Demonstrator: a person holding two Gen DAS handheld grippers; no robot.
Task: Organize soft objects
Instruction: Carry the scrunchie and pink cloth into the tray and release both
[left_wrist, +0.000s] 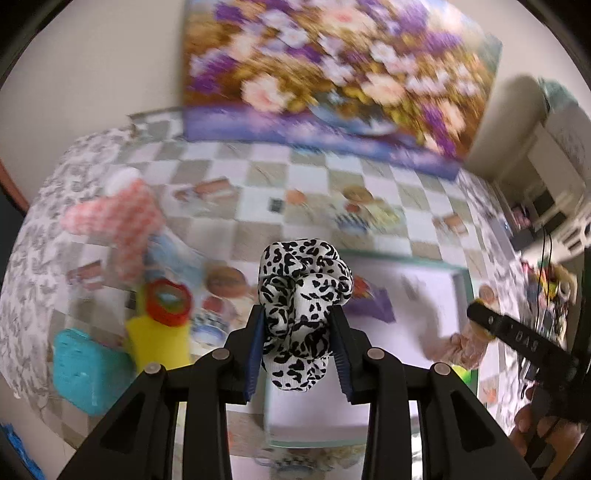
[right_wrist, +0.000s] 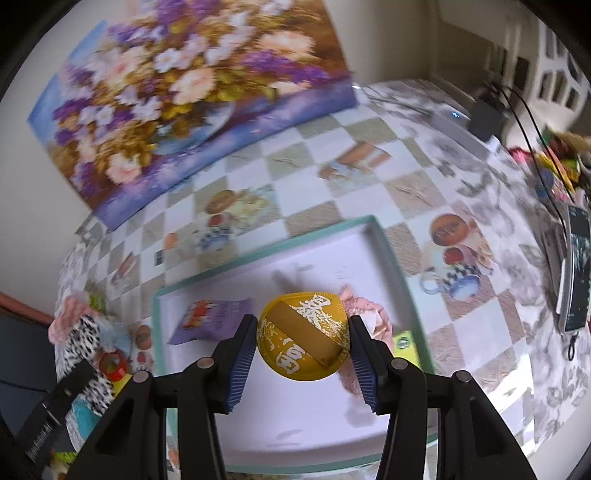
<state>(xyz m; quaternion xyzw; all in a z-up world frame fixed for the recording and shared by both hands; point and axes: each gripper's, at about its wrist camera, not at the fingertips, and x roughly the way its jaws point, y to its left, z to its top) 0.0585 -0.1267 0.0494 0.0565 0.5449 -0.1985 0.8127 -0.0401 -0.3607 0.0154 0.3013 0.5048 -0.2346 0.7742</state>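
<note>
The left gripper is clamped on a black-and-white spotted scrunchie, held up over the near end of the teal-rimmed tray, while the right gripper pinches a round yellow pad with white lettering above the same tray's white floor. By my reading the sorting is partly done: a pink scrunchie, a purple packet and a small green item already lie in the tray, and both held pieces look about to join them. Left of the tray on the checked tablecloth, the left wrist view alone shows what remains: a pink knitted piece, a red-and-yellow item and a teal block. The right wrist view alone shows the tray's far corner and a phone at the table's right edge.
</note>
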